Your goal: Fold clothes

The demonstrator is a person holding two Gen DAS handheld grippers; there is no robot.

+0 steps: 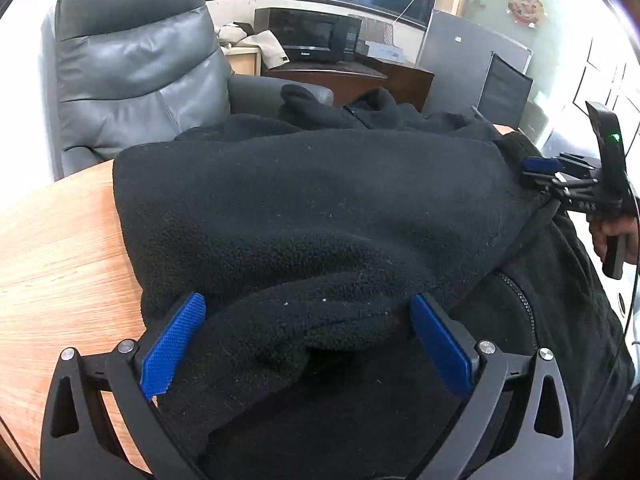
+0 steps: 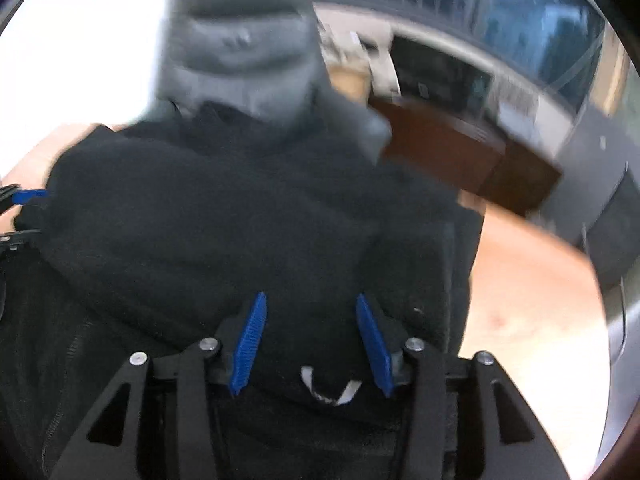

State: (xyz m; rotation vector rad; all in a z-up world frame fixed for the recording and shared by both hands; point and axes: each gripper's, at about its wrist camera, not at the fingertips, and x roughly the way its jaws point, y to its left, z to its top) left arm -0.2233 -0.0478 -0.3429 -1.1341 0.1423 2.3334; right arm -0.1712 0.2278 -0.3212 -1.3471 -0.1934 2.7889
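1. We see the black fleece jacket [image 1: 312, 200] heaped on the wooden table [image 1: 60, 248].
2. Our left claw [image 1: 308, 320] is spread wide around a fold.
3. Our right claw [image 2: 310, 320] pinches bunched fleece.
4. A grey armchair [image 1: 136, 64] stands behind.

Light wooden table [image 1: 60, 248], a bulky black fleece jacket [image 1: 312, 200] heaped directly across its top.

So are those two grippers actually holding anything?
Hard to tell: black fleece jacket bunches between both grippers' spread blue pads, left gripper and right gripper, neither visibly clamped.
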